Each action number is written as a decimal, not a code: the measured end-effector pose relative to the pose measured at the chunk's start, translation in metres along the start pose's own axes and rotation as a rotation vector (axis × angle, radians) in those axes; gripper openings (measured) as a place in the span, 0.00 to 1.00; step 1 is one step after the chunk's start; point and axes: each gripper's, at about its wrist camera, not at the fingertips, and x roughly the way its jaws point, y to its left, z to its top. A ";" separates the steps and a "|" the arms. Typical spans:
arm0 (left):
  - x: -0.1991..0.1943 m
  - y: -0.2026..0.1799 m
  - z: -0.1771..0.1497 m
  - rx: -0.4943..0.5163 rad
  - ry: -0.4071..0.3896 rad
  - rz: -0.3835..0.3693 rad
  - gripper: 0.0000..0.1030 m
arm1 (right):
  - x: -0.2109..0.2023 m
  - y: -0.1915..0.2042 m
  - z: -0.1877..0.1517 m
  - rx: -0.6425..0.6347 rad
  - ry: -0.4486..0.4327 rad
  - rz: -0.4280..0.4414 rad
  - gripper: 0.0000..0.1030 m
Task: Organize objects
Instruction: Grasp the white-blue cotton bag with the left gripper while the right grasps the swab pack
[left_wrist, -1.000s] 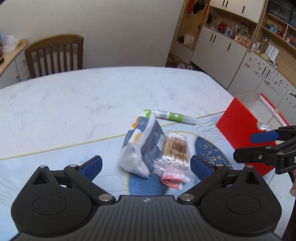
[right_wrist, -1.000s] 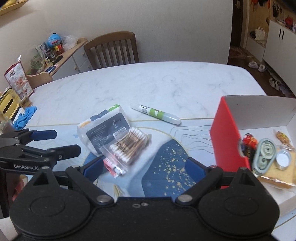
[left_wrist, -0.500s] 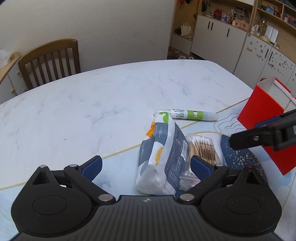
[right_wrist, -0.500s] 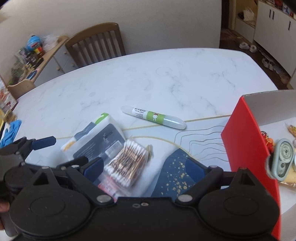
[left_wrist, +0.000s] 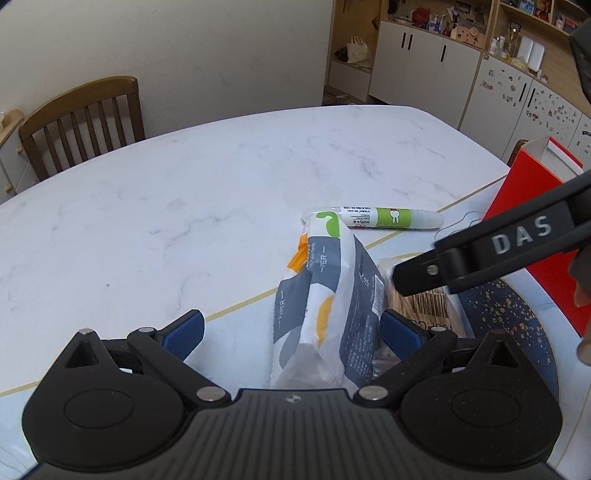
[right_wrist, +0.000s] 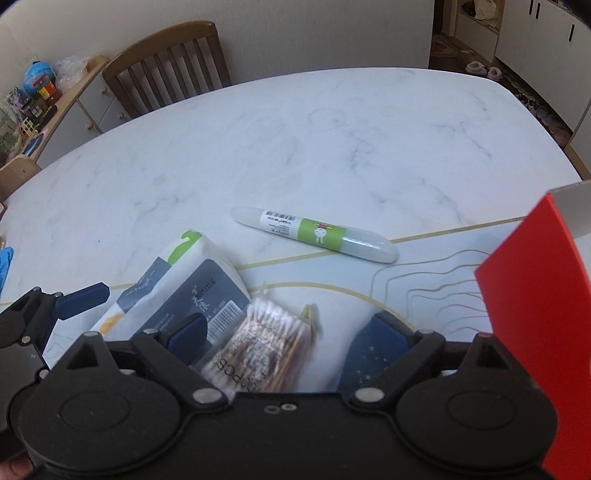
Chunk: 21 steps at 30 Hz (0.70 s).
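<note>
A tissue pack (left_wrist: 328, 302) in grey, white and orange wrap lies on the table, partly between the fingers of my open left gripper (left_wrist: 291, 330). It also shows in the right wrist view (right_wrist: 184, 291). A clear bag of cotton swabs (right_wrist: 266, 343) lies beside it, between the fingers of my open right gripper (right_wrist: 291, 334); in the left wrist view the bag (left_wrist: 424, 306) is partly hidden by the right gripper's finger (left_wrist: 480, 251). A green and white tube (right_wrist: 314, 234) lies farther back. A red box (right_wrist: 532, 321) stands at the right.
The marble table (left_wrist: 184, 206) has a blue patterned mat (left_wrist: 517, 314) near the front. A wooden chair (left_wrist: 81, 118) stands at the far side. Cabinets (left_wrist: 424, 62) line the back right wall. A side counter with clutter (right_wrist: 33, 96) stands at the left.
Both grippers have moved forward and down toward the tissue pack and the swab bag. The right gripper now straddles the swab bag; the box contents have left the right view.
</note>
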 end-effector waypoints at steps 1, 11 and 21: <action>0.002 0.000 -0.001 0.002 0.002 -0.002 0.99 | 0.003 0.001 0.000 0.003 0.003 -0.001 0.92; 0.011 0.000 -0.011 0.016 0.006 -0.017 0.99 | 0.024 0.007 -0.005 -0.002 0.045 -0.015 0.81; 0.013 -0.001 -0.016 0.014 -0.014 -0.047 0.88 | 0.022 -0.005 -0.010 0.008 0.036 -0.027 0.65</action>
